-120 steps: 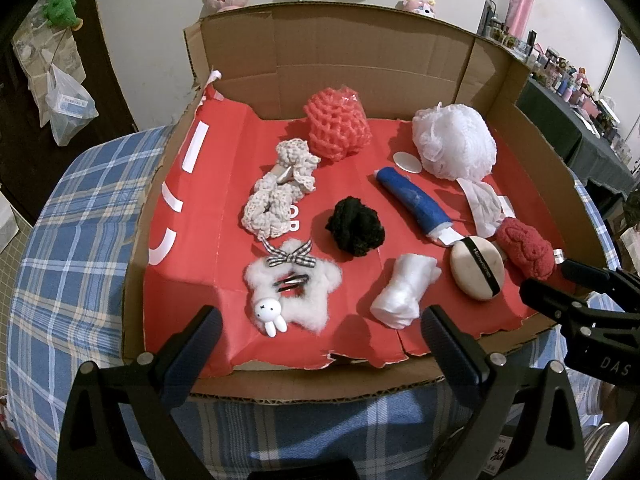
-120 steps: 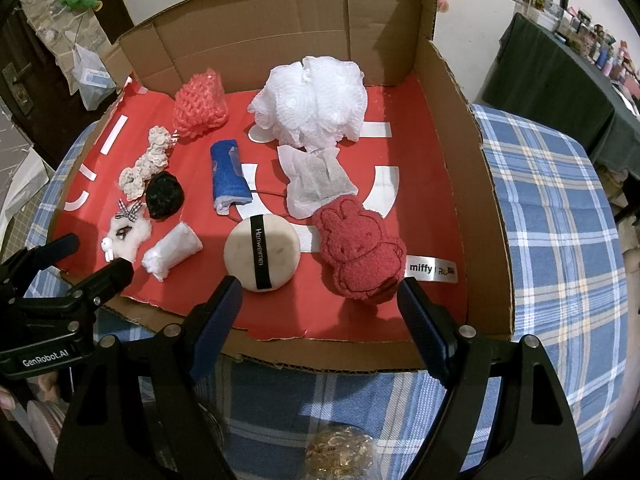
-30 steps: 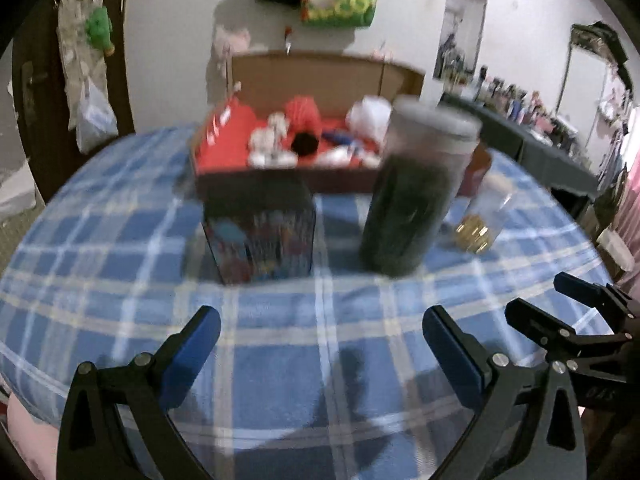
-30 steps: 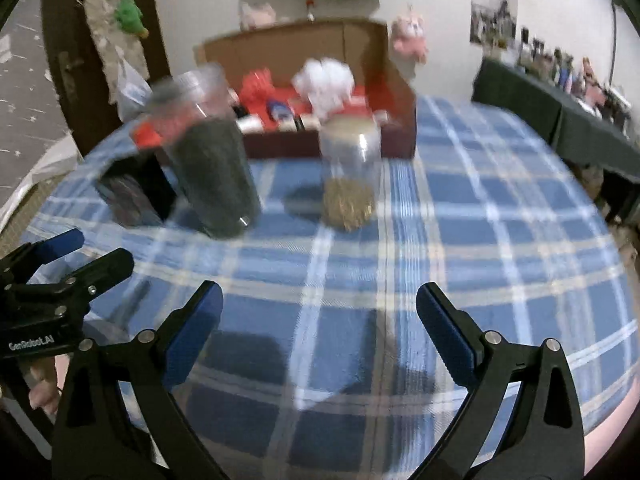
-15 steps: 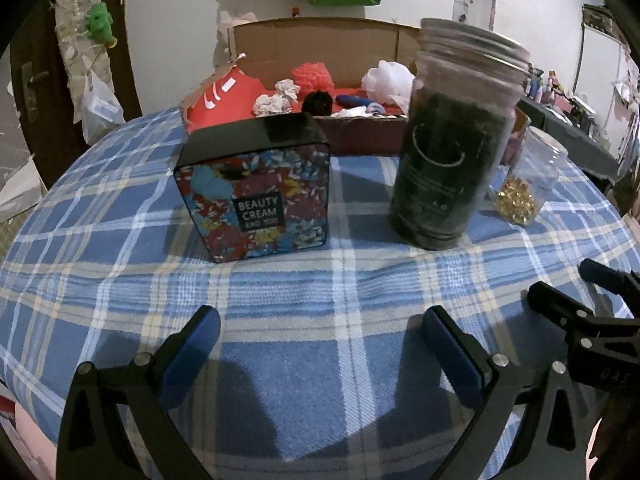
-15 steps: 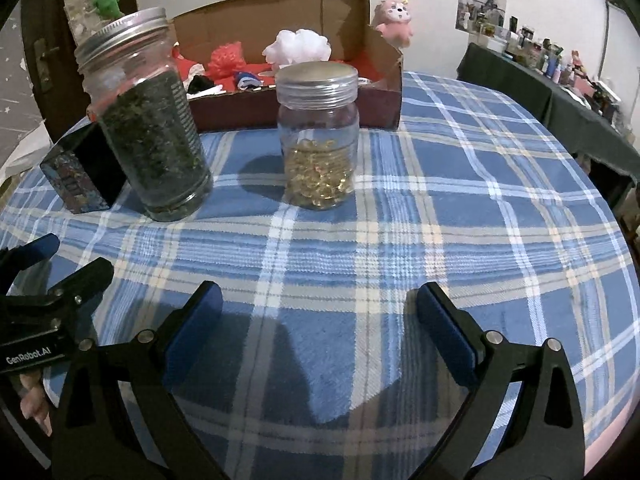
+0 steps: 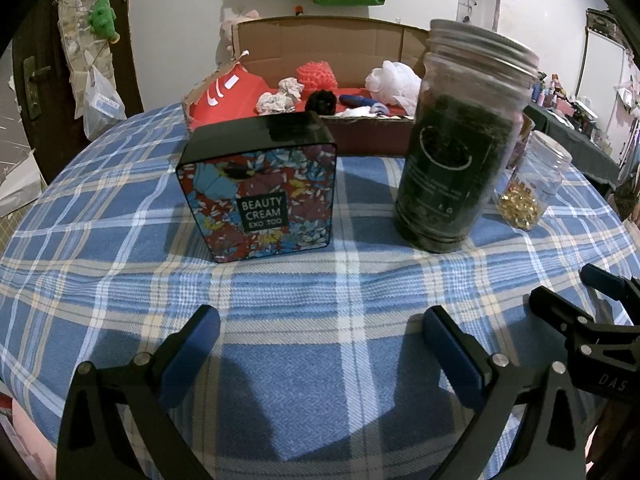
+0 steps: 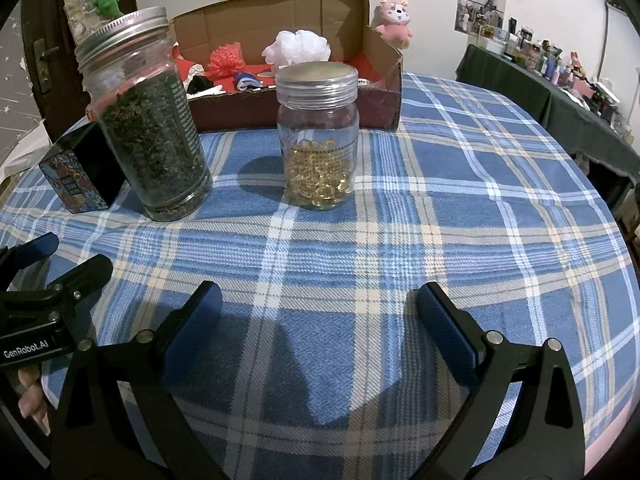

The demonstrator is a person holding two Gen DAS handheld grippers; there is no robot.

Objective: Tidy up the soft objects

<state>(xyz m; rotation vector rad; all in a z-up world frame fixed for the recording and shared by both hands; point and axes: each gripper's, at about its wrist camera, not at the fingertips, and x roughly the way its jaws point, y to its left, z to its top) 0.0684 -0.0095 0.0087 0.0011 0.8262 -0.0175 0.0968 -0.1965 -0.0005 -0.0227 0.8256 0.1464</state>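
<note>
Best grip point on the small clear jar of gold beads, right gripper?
Take the small clear jar of gold beads across its straight glass body, just under the wide lid, coming level from the near side with the open right gripper. It stands upright with clear cloth on its right; the tall glass jar of dark leaves crowds its left.

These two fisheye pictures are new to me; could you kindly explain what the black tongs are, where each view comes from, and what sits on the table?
Each picture comes from a camera mounted on a hand-held gripper, looking forward along its two blue-padded fingers. A person holds one in each hand. The left hand-held gripper and the right hand-held gripper are both open and hold nothing. On the blue checked tablecloth stand a flowered box marked Beauty Cream, a tall jar of dark dried leaves and a smaller jar of golden beads. Behind them a cardboard box holds the soft objects, among them a white mesh puff.
</note>
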